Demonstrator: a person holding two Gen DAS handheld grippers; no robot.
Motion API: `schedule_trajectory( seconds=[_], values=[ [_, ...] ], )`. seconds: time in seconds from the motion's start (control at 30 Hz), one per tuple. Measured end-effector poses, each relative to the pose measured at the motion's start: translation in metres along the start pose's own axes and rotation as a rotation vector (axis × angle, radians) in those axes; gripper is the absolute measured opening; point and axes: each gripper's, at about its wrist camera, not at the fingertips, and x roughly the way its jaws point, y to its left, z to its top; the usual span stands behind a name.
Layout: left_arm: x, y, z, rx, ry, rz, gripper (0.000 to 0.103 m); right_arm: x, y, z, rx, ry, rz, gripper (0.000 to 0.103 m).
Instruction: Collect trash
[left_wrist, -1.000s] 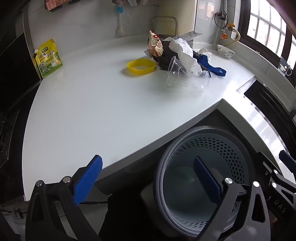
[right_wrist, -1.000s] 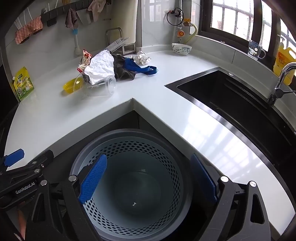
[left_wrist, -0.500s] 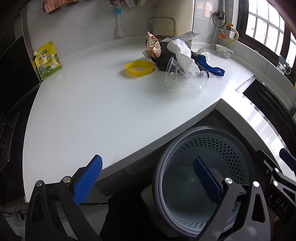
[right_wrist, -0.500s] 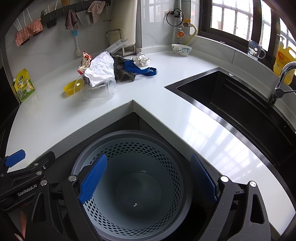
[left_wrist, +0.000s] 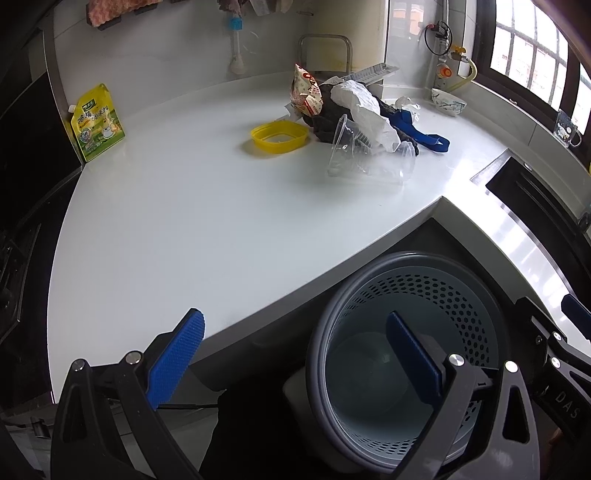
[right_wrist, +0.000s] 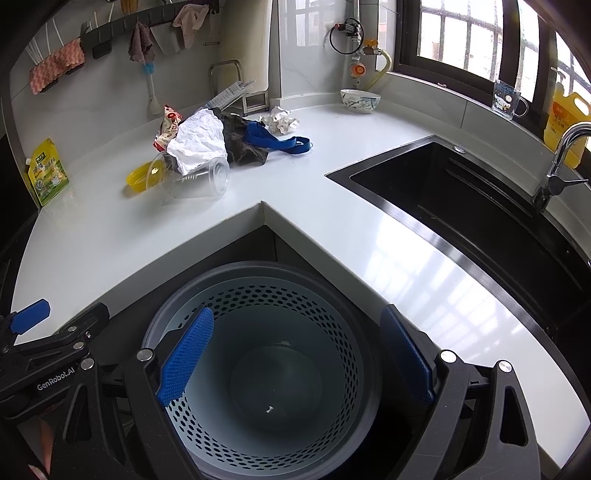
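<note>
Both units are held above a grey perforated waste basket that stands on the floor in the inner corner of the L-shaped white desk. The left hand-held gripper has its jaws spread wide with nothing between the blue pads; its left pad hangs over the near desk edge and its right pad over the basket mouth. The right hand-held gripper is likewise fully spread and holds nothing, with both pads straddling the basket opening. The basket interior shows only a small pale speck on its floor. The trash lies in a heap on the far part of the desk, well apart from both units: a clear plastic cup lying on its side nearest the corner, crumpled white paper draped on top of it, a red and white snack wrapper behind, a dark cloth touching the paper, a blue strap to its right, and a yellow ring lid just left of the cup. A separate paper ball sits farther back. A black sink occupies the right side, and a yellow-green pouch leans at the far left.
</note>
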Motion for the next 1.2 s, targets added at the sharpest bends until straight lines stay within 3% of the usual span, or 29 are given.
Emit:
schedule_trajectory(
  seconds=[1.2],
  values=[
    [0.0025,0.0012,-0.0039,0.001,0.003,0.002,0.097,0.0025,0.0004,-0.0037,0.003,0.001,0.003,0.088]
  ],
)
